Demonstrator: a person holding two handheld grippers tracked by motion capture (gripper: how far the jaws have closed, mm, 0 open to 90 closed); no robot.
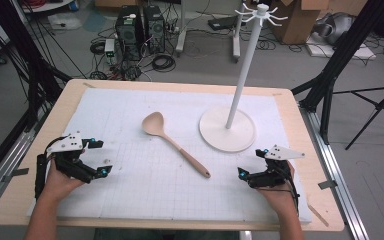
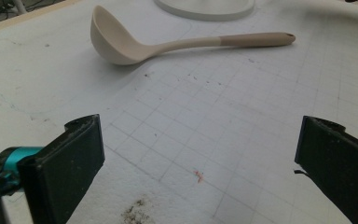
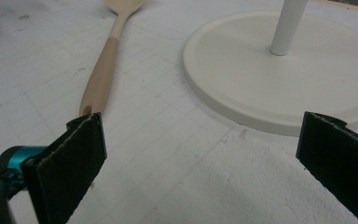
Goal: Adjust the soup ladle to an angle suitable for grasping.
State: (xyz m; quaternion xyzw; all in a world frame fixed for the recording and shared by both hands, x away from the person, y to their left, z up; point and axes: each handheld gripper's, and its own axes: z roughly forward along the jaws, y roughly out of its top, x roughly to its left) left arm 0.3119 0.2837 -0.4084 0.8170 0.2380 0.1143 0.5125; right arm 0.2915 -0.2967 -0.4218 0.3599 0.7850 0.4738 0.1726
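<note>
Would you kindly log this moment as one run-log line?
left gripper: open, holding nothing | right gripper: open, near handle end | ladle: flat on mat, untouched | stand: upright beside ladle

Bare mat [image 1: 130,200] lies between the left tool [image 1: 99,157], right tool [image 1: 252,162] and the ladle [image 1: 175,143]. The rack stand [image 1: 228,129] crowds the ladle's right side.

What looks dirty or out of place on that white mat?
Little stands out. The white mat carries dark crumbs and a small red fleck near the left tool. The ladle lies flat, beside the hook stand, not hung.
</note>
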